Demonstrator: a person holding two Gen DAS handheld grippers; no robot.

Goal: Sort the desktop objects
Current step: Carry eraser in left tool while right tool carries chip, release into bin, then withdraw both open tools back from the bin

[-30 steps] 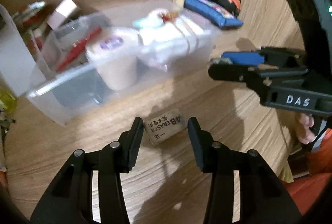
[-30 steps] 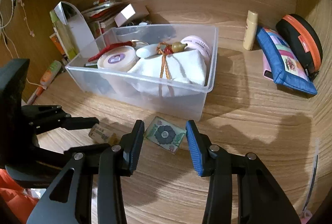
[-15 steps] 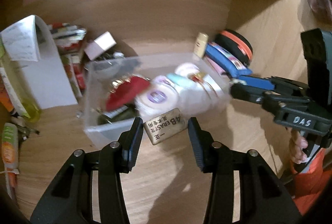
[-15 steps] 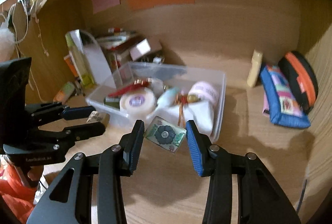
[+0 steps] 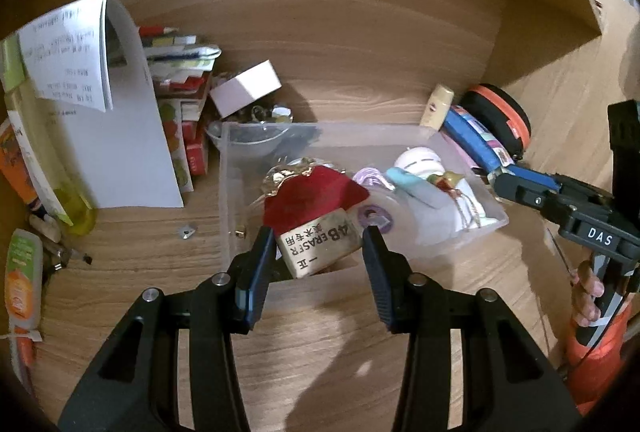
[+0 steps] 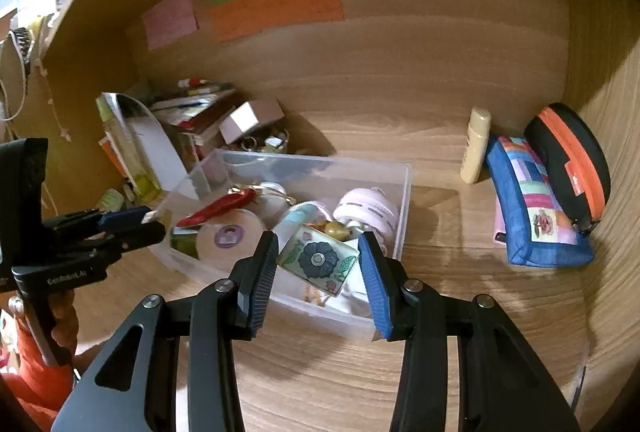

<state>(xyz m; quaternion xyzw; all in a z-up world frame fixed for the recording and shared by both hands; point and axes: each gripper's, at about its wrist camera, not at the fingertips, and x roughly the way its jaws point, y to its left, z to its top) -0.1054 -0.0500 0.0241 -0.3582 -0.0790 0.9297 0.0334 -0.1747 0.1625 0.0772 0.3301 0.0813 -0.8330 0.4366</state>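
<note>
— While held above the clear bin [image 5: 472, 232], what does each hand-held gripper carry?

— Left hand-held gripper [image 5: 318, 262]: clamped on the eraser [image 5: 318, 246]. Right hand-held gripper [image 6: 318, 266]: clamped on a floral tile [image 6: 318, 260], over the bin's near wall on the surface [image 6: 460, 332].

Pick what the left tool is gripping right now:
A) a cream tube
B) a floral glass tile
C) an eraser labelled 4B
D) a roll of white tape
C: the left tool is closed on the eraser, whose printed "4B ERASER" label faces the camera, held above the near wall of the clear bin; the floral tile sits in the right tool instead.
</note>
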